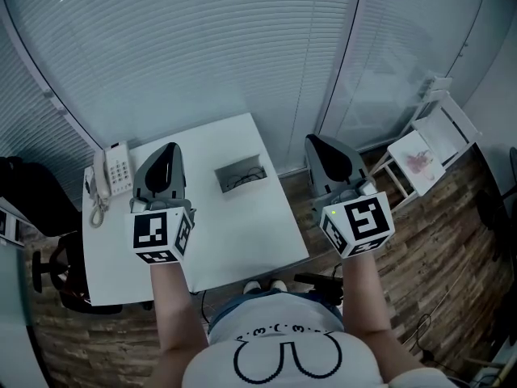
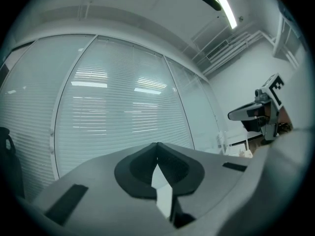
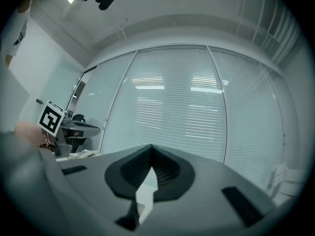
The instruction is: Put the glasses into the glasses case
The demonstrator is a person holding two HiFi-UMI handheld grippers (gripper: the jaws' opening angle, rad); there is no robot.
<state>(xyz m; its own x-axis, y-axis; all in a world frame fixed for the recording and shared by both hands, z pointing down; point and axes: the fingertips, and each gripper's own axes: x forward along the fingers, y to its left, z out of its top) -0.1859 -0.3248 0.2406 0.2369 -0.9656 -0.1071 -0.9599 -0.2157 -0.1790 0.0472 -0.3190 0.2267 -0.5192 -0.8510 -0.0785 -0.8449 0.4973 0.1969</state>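
Observation:
On the white table (image 1: 242,233) lies the open grey glasses case (image 1: 220,173), and the dark glasses (image 1: 245,177) rest inside it. Both grippers are held up above the table, pointing level at the blind-covered glass wall. My left gripper (image 1: 170,149) hangs left of the case; in the left gripper view its jaws (image 2: 157,144) meet at the tips with nothing between them. My right gripper (image 1: 317,141) is beyond the table's right edge. Its jaws (image 3: 150,146) are also closed and empty. Neither gripper view shows the case.
A white desk phone (image 1: 113,172) sits at the table's left edge. A black office chair (image 1: 48,269) stands left of the table, and a white rack (image 1: 424,148) stands on the wooden floor to the right. The glass wall with blinds runs close behind the table.

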